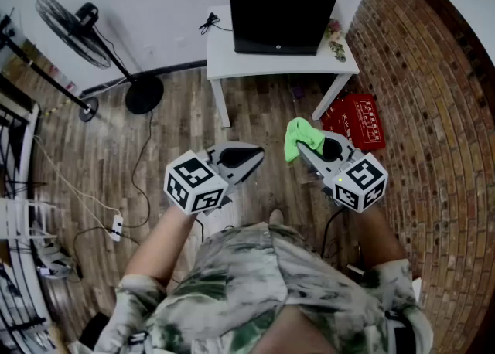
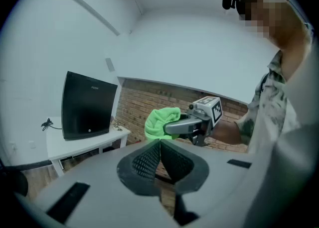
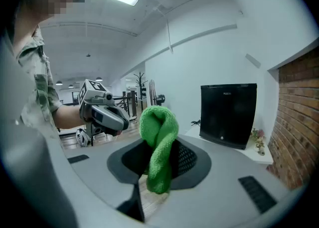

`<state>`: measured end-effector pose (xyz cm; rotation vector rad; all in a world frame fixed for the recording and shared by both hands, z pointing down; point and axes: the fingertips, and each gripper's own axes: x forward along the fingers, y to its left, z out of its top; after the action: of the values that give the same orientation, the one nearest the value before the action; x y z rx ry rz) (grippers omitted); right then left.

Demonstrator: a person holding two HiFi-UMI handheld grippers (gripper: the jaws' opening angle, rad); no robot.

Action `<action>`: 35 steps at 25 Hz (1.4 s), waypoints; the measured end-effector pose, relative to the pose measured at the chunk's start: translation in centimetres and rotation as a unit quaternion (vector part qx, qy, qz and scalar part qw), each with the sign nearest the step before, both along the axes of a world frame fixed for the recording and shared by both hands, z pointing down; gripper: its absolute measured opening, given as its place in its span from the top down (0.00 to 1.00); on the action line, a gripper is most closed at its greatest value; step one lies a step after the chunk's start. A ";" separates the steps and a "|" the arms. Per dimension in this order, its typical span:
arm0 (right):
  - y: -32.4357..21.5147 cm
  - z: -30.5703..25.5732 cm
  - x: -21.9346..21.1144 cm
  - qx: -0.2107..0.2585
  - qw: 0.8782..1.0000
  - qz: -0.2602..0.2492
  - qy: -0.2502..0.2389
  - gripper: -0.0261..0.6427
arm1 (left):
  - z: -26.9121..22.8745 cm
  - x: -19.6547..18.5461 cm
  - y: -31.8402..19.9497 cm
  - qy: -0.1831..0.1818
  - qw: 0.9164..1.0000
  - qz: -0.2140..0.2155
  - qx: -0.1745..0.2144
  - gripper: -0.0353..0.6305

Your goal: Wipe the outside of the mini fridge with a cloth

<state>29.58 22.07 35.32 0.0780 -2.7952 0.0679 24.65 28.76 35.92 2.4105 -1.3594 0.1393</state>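
The black mini fridge [image 1: 282, 5] stands on a small white table [image 1: 224, 57] against the far wall; it also shows in the left gripper view as the fridge [image 2: 87, 105] and in the right gripper view as the fridge [image 3: 228, 113]. My right gripper [image 1: 300, 146] is shut on a bright green cloth [image 1: 302, 137], which bulges out between its jaws as a folded cloth [image 3: 158, 145]. My left gripper [image 1: 257, 157] is shut with nothing in it, jaws meeting at the left gripper tip [image 2: 159, 145]. Both are held in front of the person, well short of the table.
A standing fan [image 1: 93, 35] is at the left on the wooden floor, with cables and a power strip [image 1: 117, 226]. A brick wall [image 1: 441, 128] runs along the right. A red box [image 1: 360, 119] lies by the table leg. A small flower ornament [image 1: 336, 42] sits beside the fridge.
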 end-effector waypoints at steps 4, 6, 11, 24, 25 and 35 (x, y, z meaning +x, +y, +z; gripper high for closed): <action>-2.5 -1.5 0.0 0.015 1.000 -0.009 -0.005 0.80 | -1.5 0.9 -2.6 0.003 1.000 0.007 0.009 0.91; -3.8 -2.0 -0.1 0.022 1.000 -0.015 -0.007 0.80 | -2.2 1.4 -3.9 0.002 1.000 0.011 0.012 0.91; -7.2 -3.0 -0.2 0.018 0.999 -0.028 -0.008 0.80 | -3.5 2.7 -7.3 0.008 1.000 0.019 0.020 0.91; -17.5 -7.1 -1.7 0.050 0.995 -0.080 -0.009 0.79 | -4.0 6.6 -16.0 0.028 0.999 0.044 0.014 0.90; -18.2 -7.5 -2.3 0.054 0.995 -0.081 -0.012 0.79 | -4.0 6.4 -16.6 0.029 0.998 0.047 0.014 0.90; -28.3 -13.5 -12.2 0.087 0.994 -0.063 -0.032 0.79 | -5.6 -0.6 -25.2 0.036 0.994 0.097 0.036 0.87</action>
<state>17.41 -6.22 21.77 -0.0606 -2.8558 -0.2090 24.05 3.55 30.35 2.5786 -1.1168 0.0536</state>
